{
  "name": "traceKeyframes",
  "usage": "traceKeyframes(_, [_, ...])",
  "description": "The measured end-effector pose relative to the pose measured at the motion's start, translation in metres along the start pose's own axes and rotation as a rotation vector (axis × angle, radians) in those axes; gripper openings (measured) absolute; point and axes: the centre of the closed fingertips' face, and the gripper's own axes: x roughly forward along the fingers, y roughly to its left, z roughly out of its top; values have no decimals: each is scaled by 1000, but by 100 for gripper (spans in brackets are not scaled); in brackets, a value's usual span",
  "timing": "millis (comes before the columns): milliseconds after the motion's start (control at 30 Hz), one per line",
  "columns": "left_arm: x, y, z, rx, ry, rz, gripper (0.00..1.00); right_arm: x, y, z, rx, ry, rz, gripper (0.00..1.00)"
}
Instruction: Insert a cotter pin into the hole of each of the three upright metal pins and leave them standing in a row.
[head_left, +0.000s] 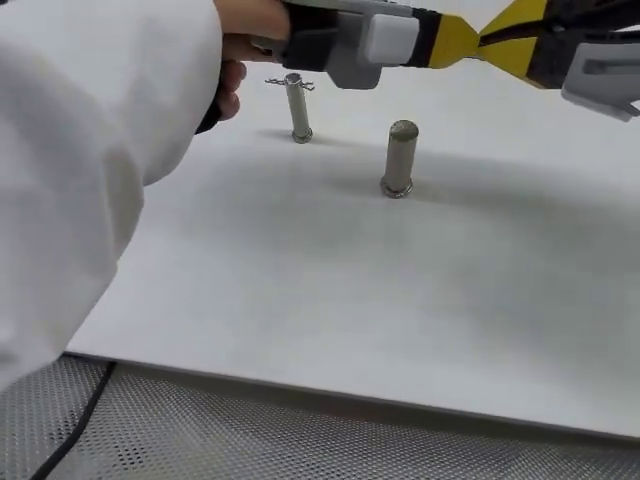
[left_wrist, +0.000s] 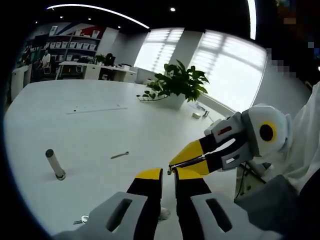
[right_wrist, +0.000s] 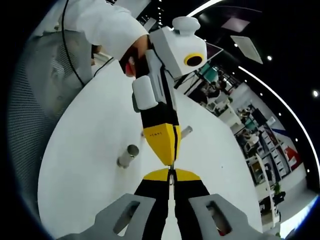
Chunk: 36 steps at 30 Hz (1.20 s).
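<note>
Two upright metal pins stand on the white table (head_left: 330, 300). The far pin (head_left: 300, 108) has a cotter pin (head_left: 290, 83) through its top; the nearer pin (head_left: 400, 160) has a bare top. Above them my left gripper (head_left: 468, 42) and right gripper (head_left: 492, 42) meet tip to tip. Both look shut on one thin cotter pin (right_wrist: 173, 167), also seen as a small sliver, the cotter pin (left_wrist: 170, 171), between my left gripper (left_wrist: 168, 173) and the right gripper (left_wrist: 172, 167). My right gripper (right_wrist: 171, 176) faces the left gripper (right_wrist: 170, 161).
A third metal pin (left_wrist: 55, 164) stands further off, and a loose cotter pin (left_wrist: 120, 155) lies flat on the table. A white sleeve (head_left: 90, 170) covers the left side. Grey mesh (head_left: 250, 440) borders the table's near edge. A potted plant (left_wrist: 175, 82) stands far back.
</note>
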Motion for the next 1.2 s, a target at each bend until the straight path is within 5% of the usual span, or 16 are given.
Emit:
traceKeyframes(567, [-4, -4, -6, 13, 37, -27, 0, 1, 7, 8, -21, -15, 23, 0])
traceKeyframes(700, [-6, -5, -7, 91, 38, -31, 0, 1, 9, 10, -23, -15, 26, 0])
traceKeyframes(900, [-7, -7, -13, 18, 69, -31, 0, 1, 15, 9, -35, -11, 57, 0])
traceKeyframes(1200, [-5, -6, -16, 34, 72, -12, 0, 2, 19, 9, -49, -9, 60, 0])
